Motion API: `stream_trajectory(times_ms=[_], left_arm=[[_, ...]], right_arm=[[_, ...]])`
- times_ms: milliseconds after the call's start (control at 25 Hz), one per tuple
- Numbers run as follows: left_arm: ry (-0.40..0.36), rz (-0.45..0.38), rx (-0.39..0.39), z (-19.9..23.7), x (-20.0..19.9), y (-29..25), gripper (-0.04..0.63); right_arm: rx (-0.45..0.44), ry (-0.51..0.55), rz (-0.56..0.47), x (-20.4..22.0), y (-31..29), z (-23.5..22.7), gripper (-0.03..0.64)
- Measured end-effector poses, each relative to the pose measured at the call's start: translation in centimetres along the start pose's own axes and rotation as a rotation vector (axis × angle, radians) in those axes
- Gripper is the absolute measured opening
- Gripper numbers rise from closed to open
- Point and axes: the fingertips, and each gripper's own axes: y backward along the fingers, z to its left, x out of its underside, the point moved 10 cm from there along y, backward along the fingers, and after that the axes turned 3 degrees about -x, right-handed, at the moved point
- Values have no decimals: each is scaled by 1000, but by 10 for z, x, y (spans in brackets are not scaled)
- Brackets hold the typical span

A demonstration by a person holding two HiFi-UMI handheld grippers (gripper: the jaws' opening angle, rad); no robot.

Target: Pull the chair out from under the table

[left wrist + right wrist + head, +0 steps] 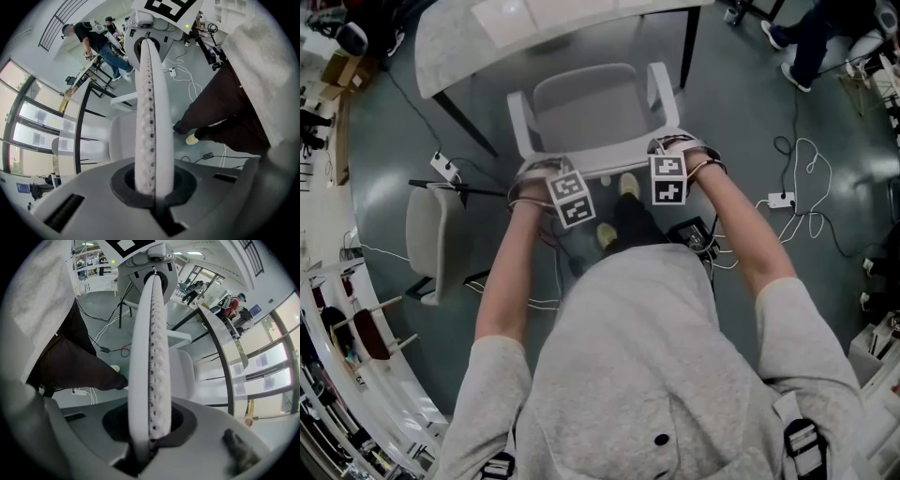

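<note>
A light grey chair (591,108) with two armrests stands in front of the white table (478,42), its seat showing just below the table's edge. Both grippers sit on the top edge of its backrest (614,169). My left gripper (567,199) is shut on the backrest's left end and my right gripper (667,178) on its right end. In the left gripper view the backrest (151,117), white and perforated, runs from my jaws up to the right gripper (152,26). The right gripper view shows the same backrest (152,357) between its jaws.
A second grey chair (427,239) stands to the left. Power strips (445,167) (780,200) and loose cables lie on the floor, with a black box (694,234) by my right side. Another person (811,37) is at the top right. Shelves line the left edge.
</note>
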Motion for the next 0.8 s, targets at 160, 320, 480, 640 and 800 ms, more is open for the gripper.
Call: stream_trajectory(times_ms=[160,320,480,640,800], left_arm=[[0,1,-2,-8,-4,2,15],[-4,0,-8,-13,-6,4,15],[-3,0,-7,-17,-6,2,15],[-1,-1,-4,-25,-9,6,15],[5,2,3,-35,-14,12,15]], right_arm=[[-3,-2,0,3,1,8,77],[-1,-5,-3,4,2,14,77],[-6,-6,-4,3,1,19,77],[-6,-1,-2,5,4,26,77],[-13,3,4,9,9,37,77]])
